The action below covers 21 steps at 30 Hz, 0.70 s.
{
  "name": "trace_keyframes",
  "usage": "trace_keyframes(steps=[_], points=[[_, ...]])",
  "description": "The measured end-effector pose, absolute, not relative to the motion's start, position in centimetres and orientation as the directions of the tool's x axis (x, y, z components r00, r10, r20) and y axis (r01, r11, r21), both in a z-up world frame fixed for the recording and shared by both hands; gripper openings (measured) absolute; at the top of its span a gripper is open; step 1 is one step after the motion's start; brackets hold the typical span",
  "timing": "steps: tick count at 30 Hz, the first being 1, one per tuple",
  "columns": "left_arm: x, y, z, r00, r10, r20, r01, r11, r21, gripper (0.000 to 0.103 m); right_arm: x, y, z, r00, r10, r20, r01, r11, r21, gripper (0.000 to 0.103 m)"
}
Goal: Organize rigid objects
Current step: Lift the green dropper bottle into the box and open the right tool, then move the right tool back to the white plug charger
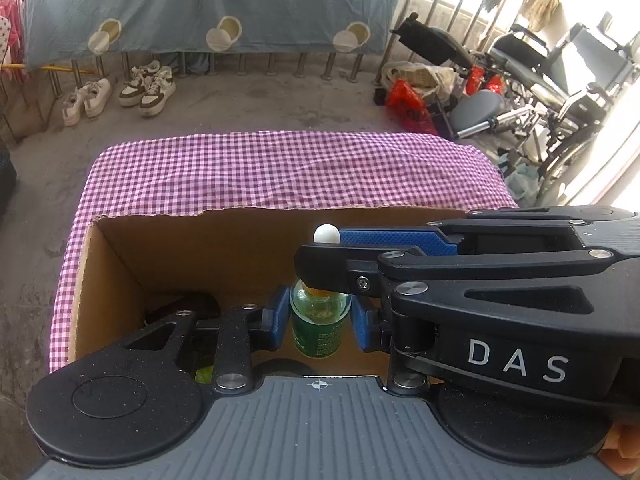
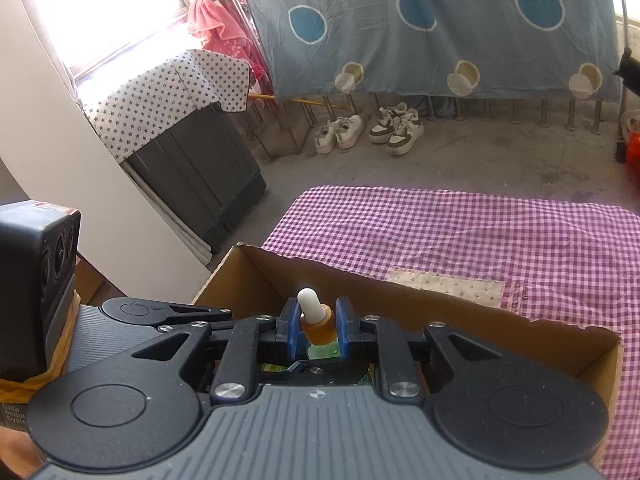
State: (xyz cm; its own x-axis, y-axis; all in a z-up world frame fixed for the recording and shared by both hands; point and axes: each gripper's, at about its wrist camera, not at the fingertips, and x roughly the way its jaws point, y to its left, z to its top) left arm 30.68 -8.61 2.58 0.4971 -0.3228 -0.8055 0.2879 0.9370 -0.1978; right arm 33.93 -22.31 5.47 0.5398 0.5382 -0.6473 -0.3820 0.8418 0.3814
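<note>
Centrally, a bench (image 1: 280, 168) draped in a purple-and-white checked cloth (image 2: 480, 232) fills the middle of both wrist views, with a bare concrete floor (image 1: 280, 104) around it. Resting on the bench, at its near edge, is an open cardboard box (image 1: 224, 248); both grippers reach over its opening.

Left gripper (image 1: 320, 318): its blue fingers (image 1: 278, 316) pinch the lower body of a small green glass dropper bottle (image 1: 318, 326), which is held upright above the box interior, its green label facing the camera. Right gripper (image 2: 318, 322): seen from the left wrist view, it crosses in from the right, and its fingers (image 2: 344, 320) close on the same bottle at the amber collar (image 2: 318, 326) just below the white rubber bulb (image 2: 308, 300). The bottle is thus gripped at two levels, body and neck, and hangs inside the outline of the box without visibly touching its walls.

Dark items (image 1: 188, 306) lie at the bottom left of the box; they are too shadowed to identify, though one may be green.

Background: a blue sheet (image 1: 200, 4) with round patches hangs from a rail, two pairs of sneakers (image 1: 148, 88) stand on the floor beneath it, and a wheelchair (image 1: 560, 76) sits at the right.
</note>
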Motion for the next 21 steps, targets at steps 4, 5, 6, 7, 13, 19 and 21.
trace_keyframes(steps=[4,5,6,7,13,19,21], points=[[32.0,-8.3,1.6,0.479,-0.295,-0.827,0.250,0.949,-0.194,0.032,35.7,-22.2,3.7,0.523,0.550,-0.651,-0.363,0.835,0.413,0.021],[32.2,-8.2,1.5,0.477,-0.290,-0.830,0.243,0.951,-0.193,0.032,36.1,-22.2,3.4,0.521,0.552,-0.651,-0.360,0.833,0.419,0.021],[32.4,-8.1,1.2,0.474,-0.285,-0.833,0.234,0.953,-0.193,0.033,36.4,-22.1,3.1,0.518,0.555,-0.651,-0.356,0.832,0.425,0.021],[32.6,-8.0,1.1,0.466,-0.277,-0.840,0.225,0.955,-0.190,0.033,36.7,-21.9,2.8,0.510,0.559,-0.654,-0.352,0.829,0.434,0.021],[33.4,-7.6,0.6,0.440,-0.265,-0.858,0.193,0.961,-0.198,0.040,37.5,-21.7,1.7,0.478,0.588,-0.653,-0.344,0.809,0.477,0.022],[32.7,-7.9,1.9,0.462,-0.267,-0.845,0.200,0.960,-0.194,0.059,36.6,-21.5,3.2,0.496,0.573,-0.652,-0.353,0.819,0.451,0.024],[32.2,-7.9,2.5,0.475,-0.274,-0.837,0.205,0.959,-0.197,0.064,36.0,-21.7,4.0,0.508,0.566,-0.650,-0.351,0.825,0.443,0.024]])
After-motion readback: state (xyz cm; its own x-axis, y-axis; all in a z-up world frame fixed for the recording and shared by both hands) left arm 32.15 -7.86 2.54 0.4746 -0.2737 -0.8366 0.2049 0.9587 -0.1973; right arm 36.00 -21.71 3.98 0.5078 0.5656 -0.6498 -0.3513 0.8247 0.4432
